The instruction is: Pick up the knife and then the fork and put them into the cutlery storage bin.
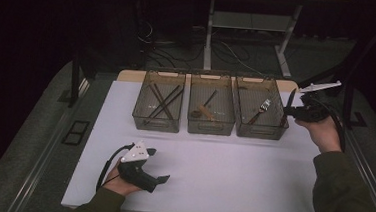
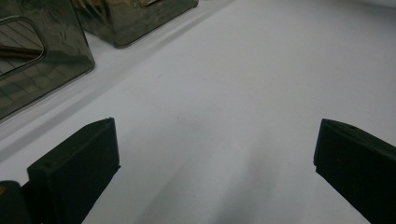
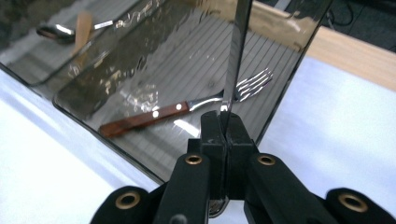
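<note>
Right gripper (image 3: 223,122) clamps a table knife (image 3: 237,51) by its end, blade running straight out from the jaws, over the rightmost bin (image 1: 278,125) holding a fork (image 3: 182,108). Left gripper (image 2: 215,154) gapes empty, far off.

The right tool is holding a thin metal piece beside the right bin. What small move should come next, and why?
Probably carry it over the right bin and lower it. The right tool is shut on the metal utensil, which stands upright beside the bin wall, and a fork already lies inside. The left tool rests open on the table.
</note>
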{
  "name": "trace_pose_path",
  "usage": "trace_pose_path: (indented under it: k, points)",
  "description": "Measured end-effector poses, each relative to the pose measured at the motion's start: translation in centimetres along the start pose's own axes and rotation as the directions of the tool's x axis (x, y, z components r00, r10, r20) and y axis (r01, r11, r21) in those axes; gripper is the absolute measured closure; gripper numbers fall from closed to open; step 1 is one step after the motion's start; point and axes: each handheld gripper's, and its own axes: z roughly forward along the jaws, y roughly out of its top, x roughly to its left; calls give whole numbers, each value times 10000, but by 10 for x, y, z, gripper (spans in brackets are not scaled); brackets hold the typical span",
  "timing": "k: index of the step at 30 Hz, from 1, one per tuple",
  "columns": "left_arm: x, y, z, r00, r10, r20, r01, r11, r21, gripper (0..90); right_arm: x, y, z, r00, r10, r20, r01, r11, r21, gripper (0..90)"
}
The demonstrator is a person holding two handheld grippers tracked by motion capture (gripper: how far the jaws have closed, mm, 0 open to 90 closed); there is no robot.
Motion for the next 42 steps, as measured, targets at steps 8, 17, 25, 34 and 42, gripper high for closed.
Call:
trace_pose_path:
  k: [8,17,25,34,42]
  points:
    - [0,0,0,10000,15,14,-15,10000,0,0,0,5,12,10000,98,9,-98,9996,-280,890]
    - [0,1,1,10000,84,29,-84,10000,19,0,-1,11,33,9998,209,-42,-211,9979,-618,888]
    - [0,1,3,9999,73,108,-73,9999,81,0,4,17,56,10000,-27,42,29,9994,-334,886]
    - [0,2,4,9998,138,162,-141,9998,171,0,10,22,74,9997,-185,177,184,9998,76,869]
    - [-1,2,5,9998,85,176,-88,9998,170,0,11,21,73,9998,-128,169,128,9999,7,719]
